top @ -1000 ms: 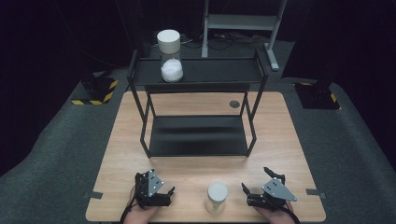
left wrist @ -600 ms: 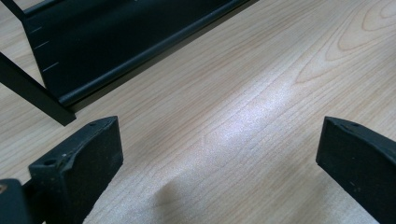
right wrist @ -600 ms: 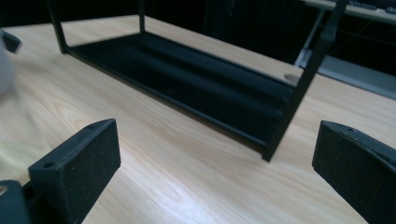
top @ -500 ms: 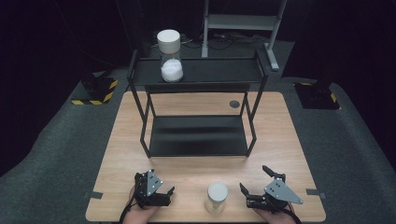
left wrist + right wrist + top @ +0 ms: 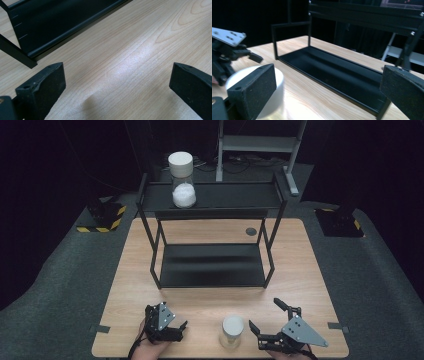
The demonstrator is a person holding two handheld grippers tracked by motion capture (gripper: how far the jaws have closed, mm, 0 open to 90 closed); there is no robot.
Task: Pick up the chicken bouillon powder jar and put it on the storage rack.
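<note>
My right gripper (image 5: 265,320) sits at the near edge of the table (image 5: 310,270), jaws spread wide with nothing between them. Just to its left stands the small jar (image 5: 232,332) with a white lid, upright on the wood and not touching my jaws; in the right gripper view its lid (image 5: 278,82) shows right behind my left-hand jaw, so I am close beside it but not yet around it. My left gripper (image 5: 175,327) rests on the other side of the jar, a little apart from it, jaws also spread, with bare wood between them in the left gripper view.

Farther out, in the middle of the table, stands the black rack (image 5: 212,265). Its lower shelf (image 5: 332,70) has nothing on it. At the left end of the top shelf stands a taller jar (image 5: 182,180) with a white lid and something white inside.

As I read it, the work is to get the small jar onto the rack, and that has hardly begun: the jar is on the table, ungrasped. Closing on it, lifting it and setting it on a shelf are all left to do.
</note>
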